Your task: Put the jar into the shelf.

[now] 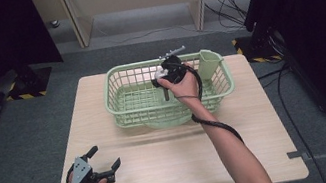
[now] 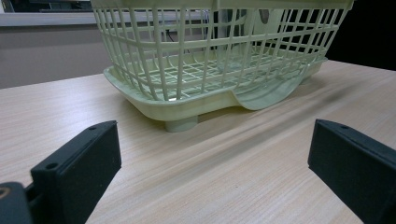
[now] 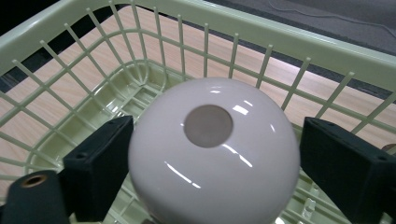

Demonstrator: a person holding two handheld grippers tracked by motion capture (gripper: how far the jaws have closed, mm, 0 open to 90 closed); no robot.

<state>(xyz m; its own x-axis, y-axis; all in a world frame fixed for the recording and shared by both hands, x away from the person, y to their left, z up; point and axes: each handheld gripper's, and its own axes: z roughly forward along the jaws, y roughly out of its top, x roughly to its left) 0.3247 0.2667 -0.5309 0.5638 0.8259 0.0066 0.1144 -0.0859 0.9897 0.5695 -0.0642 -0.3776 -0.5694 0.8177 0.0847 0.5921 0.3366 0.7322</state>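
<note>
One basket [image 1: 126, 109], one white bowl [image 3: 215, 154] and one cup-like holder [image 1: 208, 63] clipped at the basket's far right corner are counted on one wooden table [image 1: 175, 170]; two tongs are held, one in each hand.

The right tongs [image 1: 166, 87] are held over the inside of the basket, pointed downward, with the forearm stretched forward from the table's near edge and a cable trailing along it. The left tongs [image 1: 104, 160] are held low at the near left corner of the table, pointed level toward the basket, well apart from it.

In the right gripper view the bowl is seen between the two black pads of the right tongs [image 3: 212, 163] — upside down, with its round base ring turned upward. The left pad appears to lie against its side, while a gap is visible at the right pad, so the bowl is not squeezed; these tongs are parted. The bowl is glossy white, smooth, with bright glints on its dome and a dull grey circle at the middle.

The left tongs [image 2: 212, 168] are spread wide with nothing but bare table between them — the pale green basket stands straight ahead.
</note>
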